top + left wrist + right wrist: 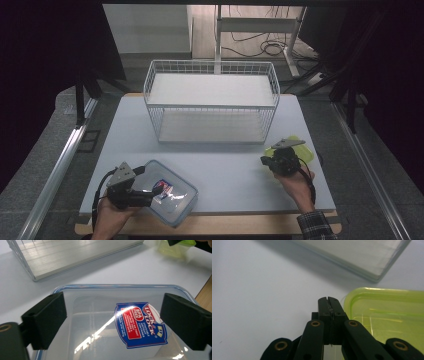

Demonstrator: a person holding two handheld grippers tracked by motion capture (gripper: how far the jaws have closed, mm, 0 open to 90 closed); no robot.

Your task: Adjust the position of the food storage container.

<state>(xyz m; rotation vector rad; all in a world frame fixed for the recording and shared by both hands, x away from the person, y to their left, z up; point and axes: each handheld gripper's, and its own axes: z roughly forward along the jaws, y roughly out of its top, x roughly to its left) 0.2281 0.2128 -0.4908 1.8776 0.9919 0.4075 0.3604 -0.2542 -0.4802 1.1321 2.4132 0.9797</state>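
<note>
Clear plastic with a blue rim — that is the container (170,192) under my left gripper (145,196), lying at the near left corner of the white table (225,165), its front edge close to the table's edge. In the left gripper view my jaws stand wide apart over its lid (120,322), one on each side of the red and blue label (140,325); I cannot tell whether the pads touch the lid or hover just above it.

My right gripper (328,301) is over at the near right of the table, just beside the yellow-green container (387,312). Its jaws are pressed together with nothing between them, the tips pointing at bare table close to that container's left rim. In the high view my right hand (300,182) holds the gripper in front of the yellow-green box, which shows partly behind it.

Farther back, at the middle of the table, stands a white wire basket rack (212,102) with two pale shelves — well apart from both containers.
</note>
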